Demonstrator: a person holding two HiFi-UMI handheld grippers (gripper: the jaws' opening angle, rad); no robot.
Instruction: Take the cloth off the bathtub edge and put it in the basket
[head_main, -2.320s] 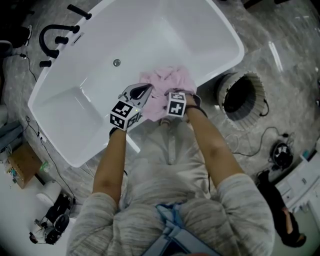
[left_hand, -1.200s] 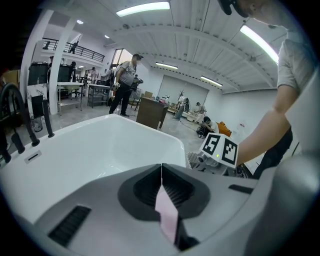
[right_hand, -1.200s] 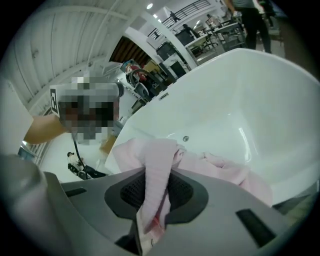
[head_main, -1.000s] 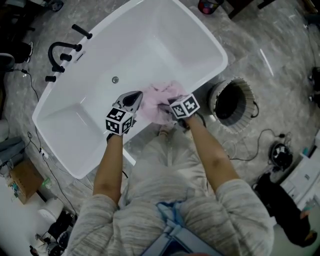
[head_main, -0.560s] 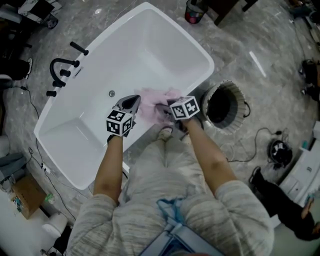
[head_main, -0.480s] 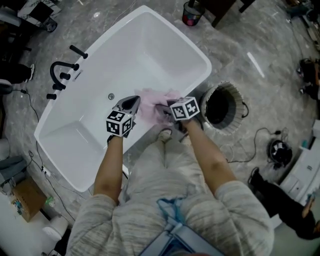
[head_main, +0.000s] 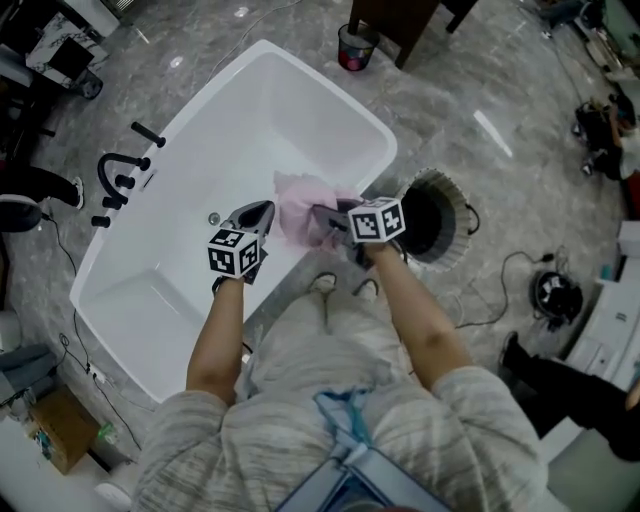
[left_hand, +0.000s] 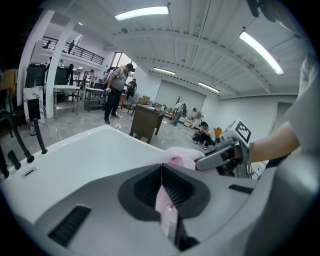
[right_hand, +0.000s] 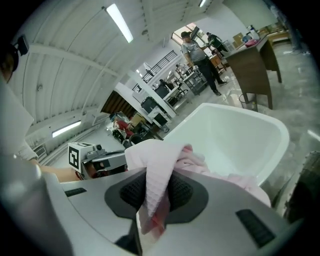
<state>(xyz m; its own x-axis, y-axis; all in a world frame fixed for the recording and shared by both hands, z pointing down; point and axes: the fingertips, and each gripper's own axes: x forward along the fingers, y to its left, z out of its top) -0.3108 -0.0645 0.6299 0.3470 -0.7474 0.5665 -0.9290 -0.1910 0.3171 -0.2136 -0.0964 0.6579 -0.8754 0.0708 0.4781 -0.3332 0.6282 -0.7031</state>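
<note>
A pink cloth (head_main: 303, 206) hangs in the air between my two grippers, above the near rim of the white bathtub (head_main: 150, 240). My left gripper (head_main: 262, 212) is shut on the cloth's left part; a thin pink fold (left_hand: 165, 210) shows pinched between its jaws. My right gripper (head_main: 322, 218) is shut on the right part, with a thick waffle-weave fold (right_hand: 156, 192) bunched between its jaws. The round dark basket (head_main: 432, 216) stands on the floor just right of the tub, right of my right gripper.
Black taps (head_main: 118, 170) stand at the tub's left end. A small dark bin (head_main: 350, 47) and a brown cabinet sit beyond the tub's far end. Cables (head_main: 505, 275) run over the grey marble floor at right. People stand far off in the hall (left_hand: 116, 90).
Both grippers have risen with the cloth, lifting it off the tub edge. The head camera has also risen, so the tub and basket look smaller and farther away.
</note>
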